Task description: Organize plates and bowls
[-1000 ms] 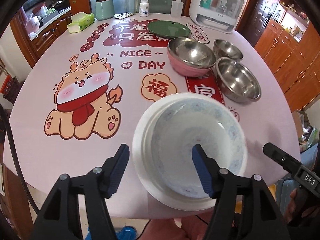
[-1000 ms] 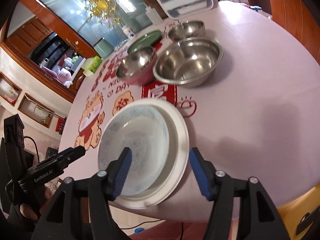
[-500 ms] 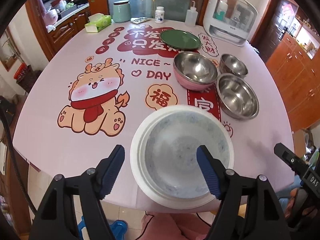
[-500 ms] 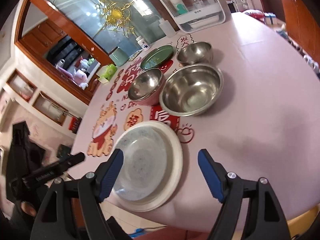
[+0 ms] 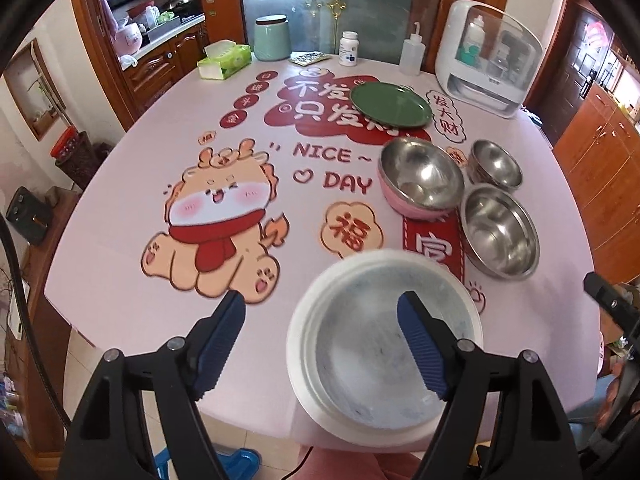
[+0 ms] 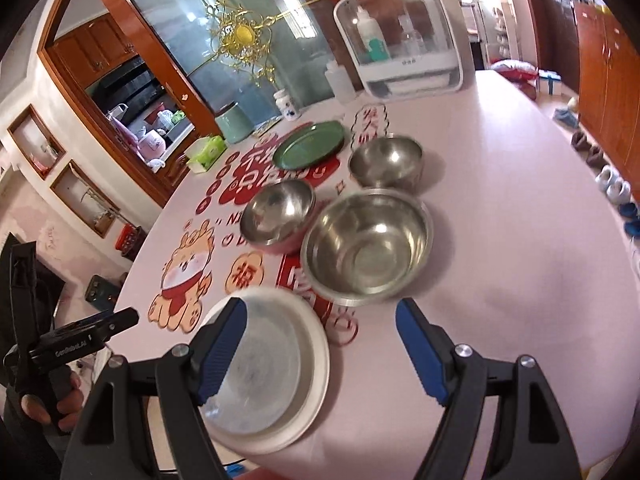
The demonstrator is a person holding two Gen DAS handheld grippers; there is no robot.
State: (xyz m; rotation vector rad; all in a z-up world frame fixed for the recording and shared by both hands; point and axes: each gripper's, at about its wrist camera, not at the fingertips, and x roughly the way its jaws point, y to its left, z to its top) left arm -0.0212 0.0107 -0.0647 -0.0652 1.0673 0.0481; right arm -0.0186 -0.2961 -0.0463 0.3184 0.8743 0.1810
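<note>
— Where do things stand?

— My left claw (image 5: 322,340) and right claw (image 6: 320,346) are both spread and empty, jaws just opened. The patterned plate (image 5: 376,360) sits nested on the white plate (image 5: 304,364) at the worktop's (image 5: 120,240) near edge.

— Next?

— Probably the large steel bowl (image 6: 368,246); pinch its rim squarely. The cloth reads "NICE ~ DAY".

left gripper (image 5: 320,340): my two black plastic arms, each tipped with a ribbed blue pad (image 5: 219,344)
right gripper (image 6: 320,354): my same black frame, with blue ribbed pads inside both tips
screws: one silver round head behind each pad, another further back on each arm
marking: white lettering along the side of my left gripper's black body, too blurred to read
cable: thin and black, curving along my left gripper's left edge
</note>
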